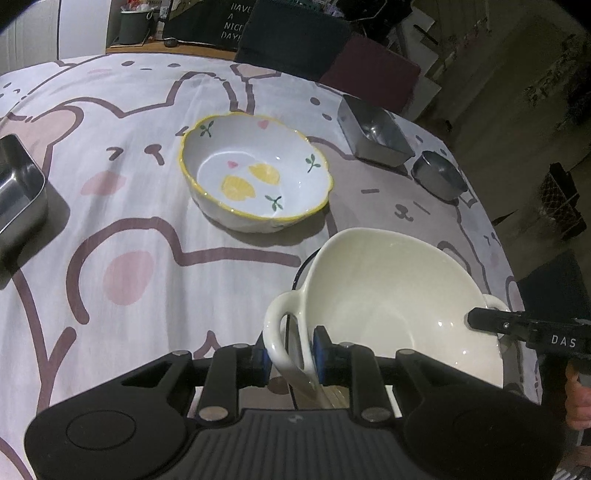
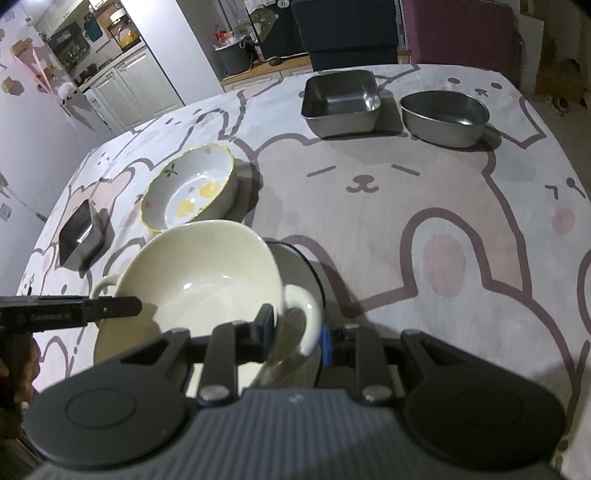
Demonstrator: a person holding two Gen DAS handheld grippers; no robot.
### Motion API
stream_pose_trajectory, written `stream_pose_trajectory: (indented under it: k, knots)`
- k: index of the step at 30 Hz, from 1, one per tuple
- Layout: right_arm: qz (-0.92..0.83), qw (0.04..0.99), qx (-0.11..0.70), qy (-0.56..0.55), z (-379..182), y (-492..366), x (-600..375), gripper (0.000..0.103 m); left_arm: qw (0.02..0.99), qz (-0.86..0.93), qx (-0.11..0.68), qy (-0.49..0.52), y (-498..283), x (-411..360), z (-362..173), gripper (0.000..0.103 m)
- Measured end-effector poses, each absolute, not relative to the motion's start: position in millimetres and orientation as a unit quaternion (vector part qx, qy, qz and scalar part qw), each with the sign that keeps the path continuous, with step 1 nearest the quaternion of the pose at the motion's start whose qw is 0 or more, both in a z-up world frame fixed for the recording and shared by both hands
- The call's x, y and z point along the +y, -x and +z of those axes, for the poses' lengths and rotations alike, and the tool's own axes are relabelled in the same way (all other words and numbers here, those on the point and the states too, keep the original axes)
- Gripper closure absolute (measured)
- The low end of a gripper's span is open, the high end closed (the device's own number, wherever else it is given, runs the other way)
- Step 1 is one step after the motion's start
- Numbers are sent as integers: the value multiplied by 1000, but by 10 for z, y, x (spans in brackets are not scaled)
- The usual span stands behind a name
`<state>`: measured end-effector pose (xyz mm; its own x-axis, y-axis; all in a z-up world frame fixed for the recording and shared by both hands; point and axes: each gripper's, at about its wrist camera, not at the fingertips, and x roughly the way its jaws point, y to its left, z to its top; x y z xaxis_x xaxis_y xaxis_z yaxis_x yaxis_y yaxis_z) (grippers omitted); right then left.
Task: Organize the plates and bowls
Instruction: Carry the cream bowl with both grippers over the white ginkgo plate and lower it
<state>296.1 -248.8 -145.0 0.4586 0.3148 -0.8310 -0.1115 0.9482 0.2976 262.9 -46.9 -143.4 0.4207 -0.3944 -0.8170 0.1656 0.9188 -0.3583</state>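
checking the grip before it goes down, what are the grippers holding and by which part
Both hold the cream bowl by its loop handles: the left gripper on one handle, the right gripper on the opposite one.

Pale tablecloth (image 2: pixel 424 206) printed with pink-cheeked cartoon bears, covering the table. Dark teal upholstered chair back (image 2: pixel 345 31) and maroon one (image 2: pixel 460 31) at far edge. Grey lidded bin (image 2: pixel 232 55) beyond, on wooden surface.

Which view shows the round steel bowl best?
The right wrist view: the round steel bowl shows whole there, beside the square tin. The left wrist view shows it small and dark near the table's edge.
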Motion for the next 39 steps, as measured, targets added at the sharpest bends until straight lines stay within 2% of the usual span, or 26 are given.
stream_pose_trajectory:
  k: [39]
  knots:
    - [119,839,523,-88,-1560,-3008,-2469,73,842,-172,503,88,-2620,-556,-1578,76]
